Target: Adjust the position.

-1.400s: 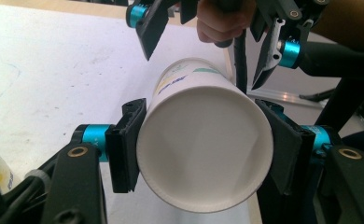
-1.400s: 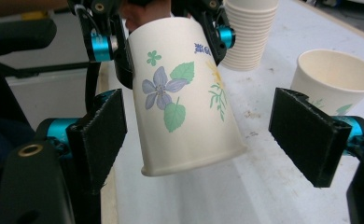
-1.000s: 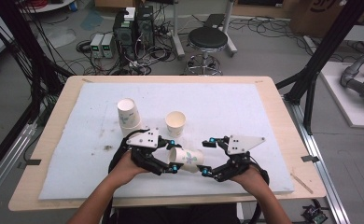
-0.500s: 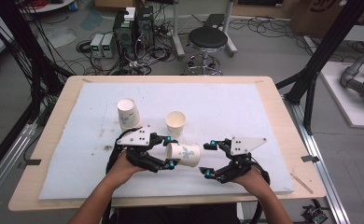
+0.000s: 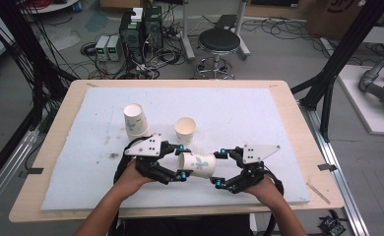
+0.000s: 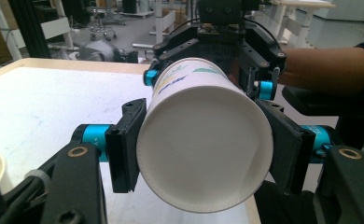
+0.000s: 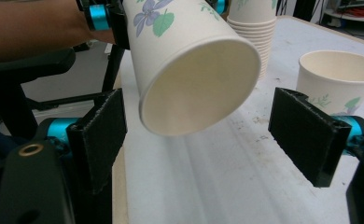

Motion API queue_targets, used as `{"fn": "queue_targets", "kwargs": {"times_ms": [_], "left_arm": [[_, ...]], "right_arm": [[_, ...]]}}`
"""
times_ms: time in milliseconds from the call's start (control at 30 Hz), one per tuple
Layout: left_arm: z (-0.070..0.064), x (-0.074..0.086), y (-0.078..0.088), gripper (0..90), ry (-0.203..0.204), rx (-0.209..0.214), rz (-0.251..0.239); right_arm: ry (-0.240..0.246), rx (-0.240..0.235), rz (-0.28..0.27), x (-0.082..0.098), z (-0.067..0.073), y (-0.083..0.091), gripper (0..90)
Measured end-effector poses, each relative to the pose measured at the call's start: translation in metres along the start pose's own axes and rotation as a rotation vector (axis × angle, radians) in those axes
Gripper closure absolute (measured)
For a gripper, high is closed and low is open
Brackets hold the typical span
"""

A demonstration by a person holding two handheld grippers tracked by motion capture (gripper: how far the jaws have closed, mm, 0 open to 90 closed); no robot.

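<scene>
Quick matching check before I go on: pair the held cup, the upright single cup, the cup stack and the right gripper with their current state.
Things:
1. held cup
2. upright single cup
3. cup stack
4. right gripper

States:
A. upside down on the white mat
B. jaws open, either side of a cup's mouth
C. on its side, clamped by the left gripper
D. standing mouth up, nothing touching it

Pairs: 1-C, 2-D, 3-A, 4-B
</scene>
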State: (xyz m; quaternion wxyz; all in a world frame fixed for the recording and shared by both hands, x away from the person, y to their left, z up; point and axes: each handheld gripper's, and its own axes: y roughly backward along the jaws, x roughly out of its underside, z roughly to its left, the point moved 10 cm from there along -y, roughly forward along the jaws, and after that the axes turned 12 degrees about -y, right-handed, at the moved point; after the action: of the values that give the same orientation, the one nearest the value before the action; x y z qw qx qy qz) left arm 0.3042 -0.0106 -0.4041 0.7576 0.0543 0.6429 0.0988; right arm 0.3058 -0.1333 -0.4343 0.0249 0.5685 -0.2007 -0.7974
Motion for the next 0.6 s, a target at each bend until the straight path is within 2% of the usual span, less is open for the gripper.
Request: {"fn": "queue_targets", "kwargs": {"times_ms": [200,467,600], "left_arm": [[-0.0047,-0.0024,-0.0049,37.3,0.005,0.026,-0.017],[-0.0064,-0.0025,-0.0066,37.3,0.02,0.036,-0.047],[-0.004,-0.0037,-0.0051,37.3,0.057,0.031,-0.083]], "right_arm": [[0.013,-0.033,0.003,0.0014,0.0038,-0.0053,20.3],[0.025,-0.079,-0.025,-0.0016,0.0084,-0.0055,27.9],[0.012,-0.102,-0.071,-0.0045,0.0078,-0.0027,33.0]]}}
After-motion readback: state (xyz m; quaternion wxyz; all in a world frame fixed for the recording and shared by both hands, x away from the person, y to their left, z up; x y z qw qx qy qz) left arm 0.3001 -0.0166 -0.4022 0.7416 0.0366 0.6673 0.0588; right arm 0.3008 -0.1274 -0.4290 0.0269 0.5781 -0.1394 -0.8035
